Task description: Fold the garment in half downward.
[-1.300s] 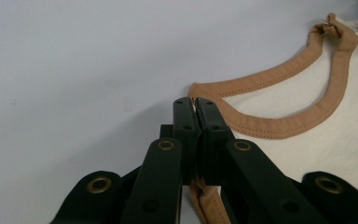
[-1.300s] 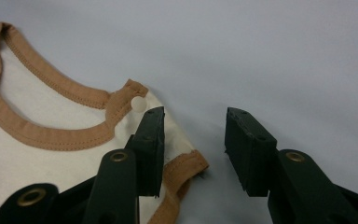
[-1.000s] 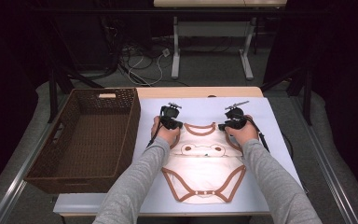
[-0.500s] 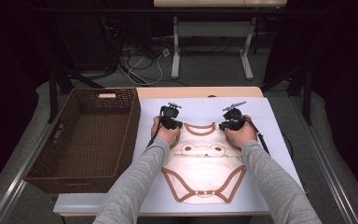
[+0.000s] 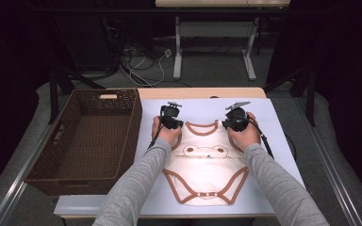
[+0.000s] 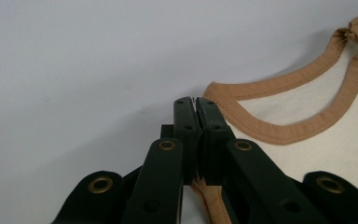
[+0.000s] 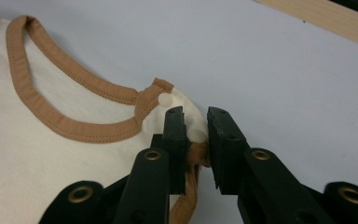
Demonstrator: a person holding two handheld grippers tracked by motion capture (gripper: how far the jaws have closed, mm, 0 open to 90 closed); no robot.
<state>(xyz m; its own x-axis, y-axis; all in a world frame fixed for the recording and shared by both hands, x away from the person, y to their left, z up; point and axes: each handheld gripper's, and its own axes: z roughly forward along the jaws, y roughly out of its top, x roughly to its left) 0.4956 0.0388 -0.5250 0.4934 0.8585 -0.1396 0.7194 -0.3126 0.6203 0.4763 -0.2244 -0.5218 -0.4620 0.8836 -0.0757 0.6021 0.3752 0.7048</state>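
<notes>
Both grippers sit at the shoulders of the cream bodysuit [image 5: 205,165], which lies flat on the white table [image 5: 283,155]. Left gripper [image 6: 196,105] has its jaws pressed together on the brown-trimmed left shoulder; right gripper [image 7: 196,119] stands slightly parted around the right shoulder by a snap [image 7: 166,99]. Farther left stands a wicker basket [image 5: 122,136].

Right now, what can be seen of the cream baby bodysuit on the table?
The cream baby bodysuit with brown trim lies flat, face up, on the white table, neck away from the person. It looks like soft knit cloth, with a printed frog-like face and crotch snaps. The left gripper is shut on one shoulder; the right gripper straddles the other shoulder, by its white snaps.
</notes>
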